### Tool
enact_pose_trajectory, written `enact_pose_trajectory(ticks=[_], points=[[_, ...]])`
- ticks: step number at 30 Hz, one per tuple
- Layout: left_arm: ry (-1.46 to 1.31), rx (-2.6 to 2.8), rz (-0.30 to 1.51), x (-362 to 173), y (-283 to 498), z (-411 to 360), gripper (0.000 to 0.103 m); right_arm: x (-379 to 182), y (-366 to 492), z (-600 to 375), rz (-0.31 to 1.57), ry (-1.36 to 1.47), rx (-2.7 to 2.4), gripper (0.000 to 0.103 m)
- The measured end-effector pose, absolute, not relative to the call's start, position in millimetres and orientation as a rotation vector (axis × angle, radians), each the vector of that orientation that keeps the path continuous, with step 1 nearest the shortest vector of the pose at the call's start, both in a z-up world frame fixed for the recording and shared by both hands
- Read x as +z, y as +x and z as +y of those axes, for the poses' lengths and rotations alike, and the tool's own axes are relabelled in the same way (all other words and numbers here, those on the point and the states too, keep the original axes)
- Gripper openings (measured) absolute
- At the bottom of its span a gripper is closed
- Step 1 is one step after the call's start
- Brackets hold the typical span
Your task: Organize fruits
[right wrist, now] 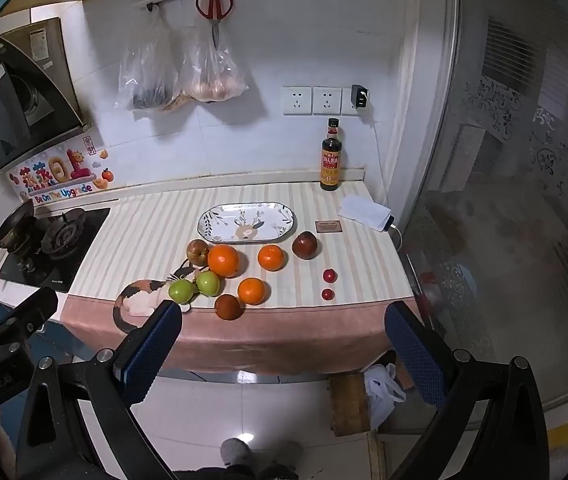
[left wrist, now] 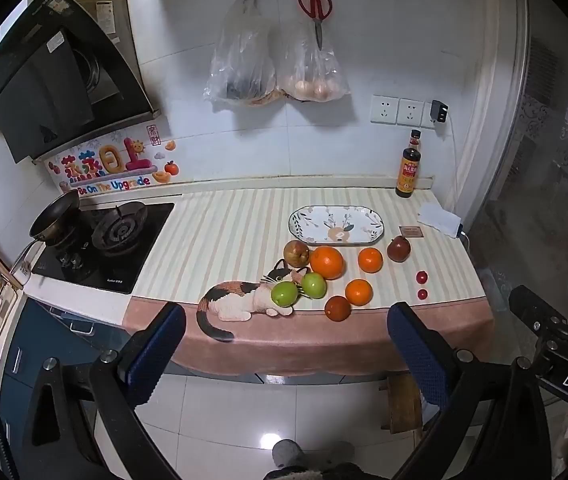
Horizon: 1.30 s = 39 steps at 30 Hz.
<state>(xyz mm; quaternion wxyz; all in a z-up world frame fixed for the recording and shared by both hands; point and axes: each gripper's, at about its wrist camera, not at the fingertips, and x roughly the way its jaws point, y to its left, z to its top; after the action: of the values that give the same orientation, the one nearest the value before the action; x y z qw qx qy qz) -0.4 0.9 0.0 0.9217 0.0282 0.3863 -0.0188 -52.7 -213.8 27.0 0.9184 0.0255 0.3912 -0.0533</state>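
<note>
Fruits lie loose on the striped counter cloth (left wrist: 224, 240): a large orange (left wrist: 326, 262), two smaller oranges (left wrist: 370, 259) (left wrist: 359, 292), a dark orange (left wrist: 337, 308), two green apples (left wrist: 285, 293) (left wrist: 313, 285), two red apples (left wrist: 296, 252) (left wrist: 399, 249) and two small red fruits (left wrist: 421, 277) (left wrist: 422, 294). An empty patterned oval plate (left wrist: 336, 225) sits behind them; it also shows in the right wrist view (right wrist: 247, 222). My left gripper (left wrist: 286, 344) and right gripper (right wrist: 284, 340) are both open and empty, held in front of the counter edge.
A gas hob (left wrist: 104, 240) with a pan (left wrist: 54, 216) is at the left. A sauce bottle (left wrist: 409, 166), a white cloth (left wrist: 440, 218) and a small card (left wrist: 411, 231) sit at the back right. Bags (left wrist: 276, 64) and scissors (left wrist: 316, 8) hang on the wall. A wooden stool (right wrist: 350, 404) stands below.
</note>
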Motion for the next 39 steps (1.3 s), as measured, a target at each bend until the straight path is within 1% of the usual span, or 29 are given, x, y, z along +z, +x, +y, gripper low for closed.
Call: enact_pose_trajectory(ticks=[39], points=[[0.071, -0.033, 0.79, 7.6, 2.8, -8.5, 0.103, 35.5, -54.5, -209.6, 0.795, 0.058, -0.104, 0.103]])
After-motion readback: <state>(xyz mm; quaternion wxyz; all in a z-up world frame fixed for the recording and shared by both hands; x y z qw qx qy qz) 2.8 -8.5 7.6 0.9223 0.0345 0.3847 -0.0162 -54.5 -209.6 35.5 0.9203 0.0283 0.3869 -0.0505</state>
